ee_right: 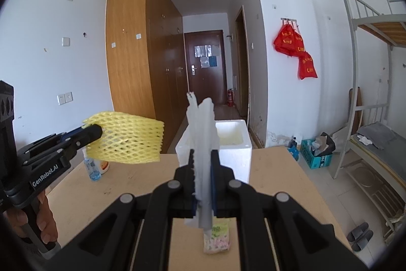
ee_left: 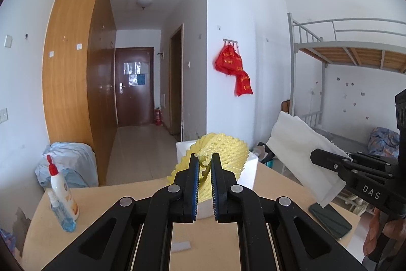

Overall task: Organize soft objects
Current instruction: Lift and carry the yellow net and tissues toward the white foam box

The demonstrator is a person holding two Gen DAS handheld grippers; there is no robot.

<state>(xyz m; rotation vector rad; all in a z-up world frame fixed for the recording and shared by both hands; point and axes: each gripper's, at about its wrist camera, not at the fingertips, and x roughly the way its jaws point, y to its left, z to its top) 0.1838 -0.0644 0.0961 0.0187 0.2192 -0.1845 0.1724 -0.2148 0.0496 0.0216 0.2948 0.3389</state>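
Note:
My left gripper is shut on a yellow foam net sleeve, held above the table in front of the white foam box. Seen from the right wrist, that yellow net hangs sideways from the left gripper at the left. My right gripper is shut on a white foam sheet that stands upright between its pads. In the left wrist view the same sheet spreads out from the right gripper. The open white foam box stands at the table's far edge.
On the wooden table stand a white bottle with a red cap and a small blue bottle at the left. A dark phone lies at the right. A small packet lies under my right gripper. A bunk bed stands right.

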